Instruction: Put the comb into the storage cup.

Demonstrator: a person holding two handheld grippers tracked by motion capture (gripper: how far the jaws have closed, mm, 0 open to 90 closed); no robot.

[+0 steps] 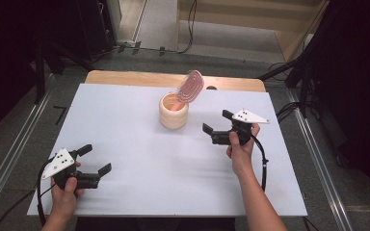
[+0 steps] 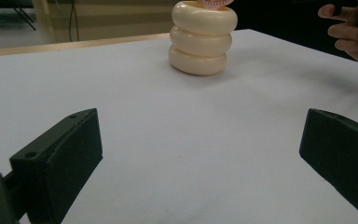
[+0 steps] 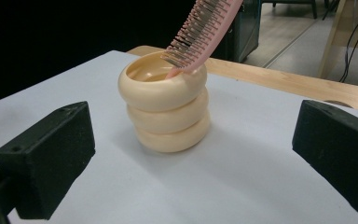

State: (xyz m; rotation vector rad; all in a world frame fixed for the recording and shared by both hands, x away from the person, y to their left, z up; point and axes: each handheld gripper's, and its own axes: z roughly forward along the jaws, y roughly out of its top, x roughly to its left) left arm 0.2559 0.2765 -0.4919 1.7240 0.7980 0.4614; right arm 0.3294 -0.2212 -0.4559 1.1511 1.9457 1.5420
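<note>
Both tongs stand released: from above, your left gripper [image 1: 95, 159] waits near the table's [image 1: 125, 192] front edge, your right gripper [image 1: 218, 122] just beside the cream holder [image 1: 173, 115]. Your left gripper view shows that ringed holder far off. Your right gripper view shows the pink brush [image 3: 200, 28] standing handle-down inside, leaning on the rim. Placement looks done; only pulling back seems left.

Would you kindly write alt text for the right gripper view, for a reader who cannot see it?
A cream ribbed cup stands on a white table with a pink hairbrush leaning out of it, handle down inside. The right gripper faces the cup, its two black jaws wide apart and empty.
</note>
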